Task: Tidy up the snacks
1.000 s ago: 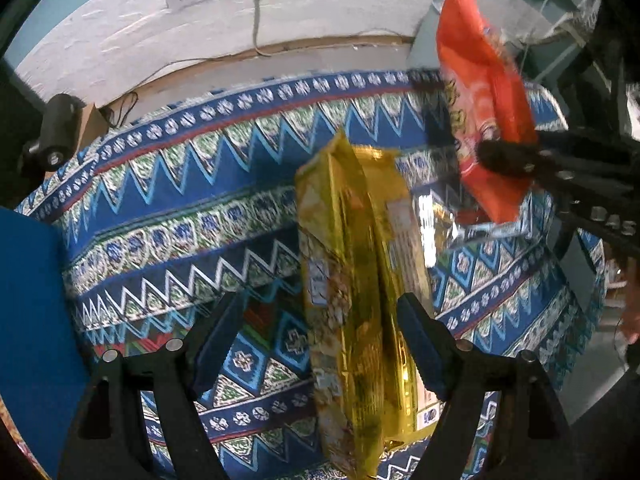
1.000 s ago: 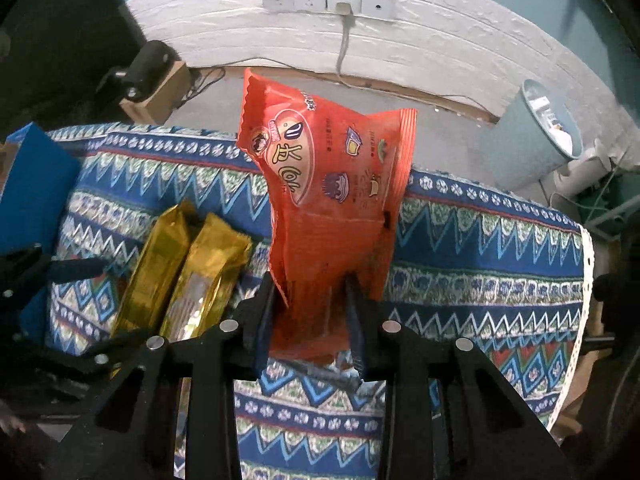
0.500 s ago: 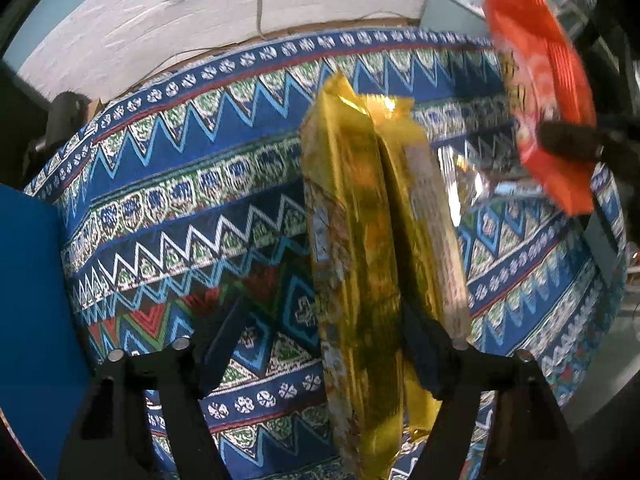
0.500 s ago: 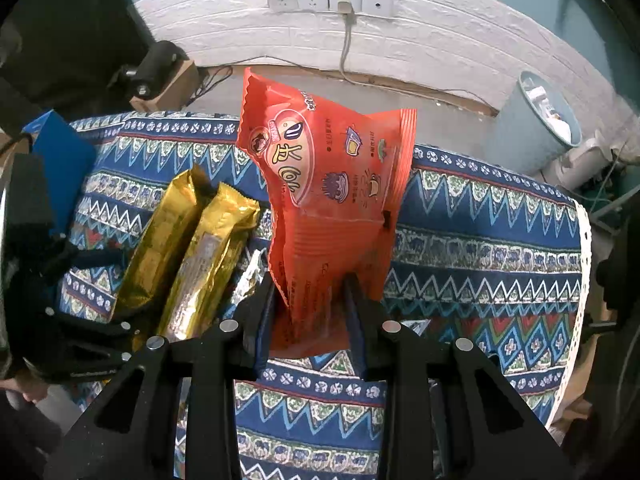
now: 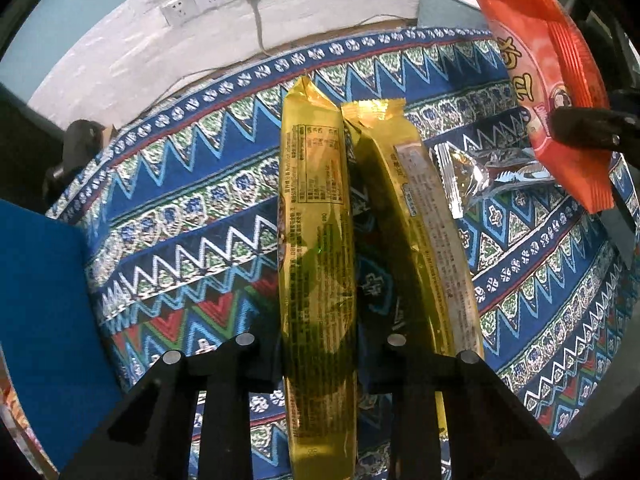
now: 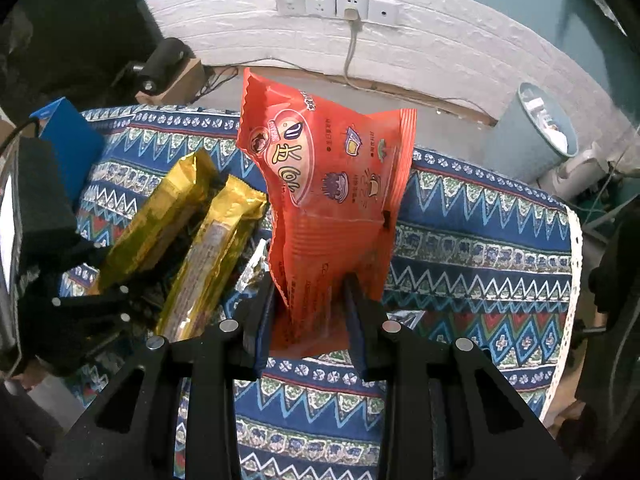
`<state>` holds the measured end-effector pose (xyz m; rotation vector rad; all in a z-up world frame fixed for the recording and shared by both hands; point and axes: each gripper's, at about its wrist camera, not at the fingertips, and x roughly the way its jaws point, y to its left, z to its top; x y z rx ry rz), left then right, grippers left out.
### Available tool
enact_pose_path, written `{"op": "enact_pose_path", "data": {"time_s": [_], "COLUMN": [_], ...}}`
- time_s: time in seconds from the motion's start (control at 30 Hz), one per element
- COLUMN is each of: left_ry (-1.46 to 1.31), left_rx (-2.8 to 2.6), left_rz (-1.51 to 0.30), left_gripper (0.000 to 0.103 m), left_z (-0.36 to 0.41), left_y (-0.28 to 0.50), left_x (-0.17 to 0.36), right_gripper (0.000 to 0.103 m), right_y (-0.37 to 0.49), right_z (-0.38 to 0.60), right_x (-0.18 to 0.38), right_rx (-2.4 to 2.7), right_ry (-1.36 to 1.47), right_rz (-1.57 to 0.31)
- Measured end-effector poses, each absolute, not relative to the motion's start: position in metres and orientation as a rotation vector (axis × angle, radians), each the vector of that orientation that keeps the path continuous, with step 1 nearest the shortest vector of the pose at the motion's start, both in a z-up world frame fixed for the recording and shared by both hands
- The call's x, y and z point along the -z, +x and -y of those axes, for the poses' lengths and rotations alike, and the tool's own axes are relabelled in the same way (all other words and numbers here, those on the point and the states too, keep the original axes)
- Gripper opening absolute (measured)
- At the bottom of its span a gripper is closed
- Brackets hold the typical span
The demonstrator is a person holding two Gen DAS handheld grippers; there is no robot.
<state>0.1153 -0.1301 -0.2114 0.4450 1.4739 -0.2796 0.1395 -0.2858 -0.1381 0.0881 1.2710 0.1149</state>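
Right, my left hand-held gripper (image 5: 316,344) is clamped on a gold snack pack (image 5: 316,240), lifted over the patterned table (image 5: 180,208). Just beside it at three o'clock sits a second gold pack (image 5: 424,216), and I cannot tell if it touches the cloth. My right hand-held gripper (image 6: 310,312) is pinching the orange snack bag (image 6: 328,184) upright, twelve o'clock. A silver wrapper (image 5: 480,172) lies beneath it.

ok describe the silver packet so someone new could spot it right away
Start at the blue patterned tablecloth. Two long gold packs lie side by side; beside the right one, below the held orange bag, is the silver packet: small, crinkly, the only foil-grey wrapper.
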Motion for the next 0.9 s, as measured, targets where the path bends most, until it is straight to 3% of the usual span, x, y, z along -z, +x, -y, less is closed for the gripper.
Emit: {"op": "enact_pose_path", "data": {"time_s": [0.47, 0.9], "left_ry": [0.504, 0.473], "left_rx": [0.255, 0.213], "left_rz": [-1.300, -1.219], "left_gripper": [0.028, 0.028], "left_z": [0.131, 0.104], "left_y": [0.090, 0.089], "left_x": [0.123, 0.076], "right_gripper": [0.031, 0.031], "right_y": [0.131, 0.120], "right_z": [0.275, 0.244], "right_x": [0.108, 0.072], "right_rx": [-0.134, -0.188], "right_ry": [0.055, 0.021], "right_rz": [-1.214, -1.155]}}
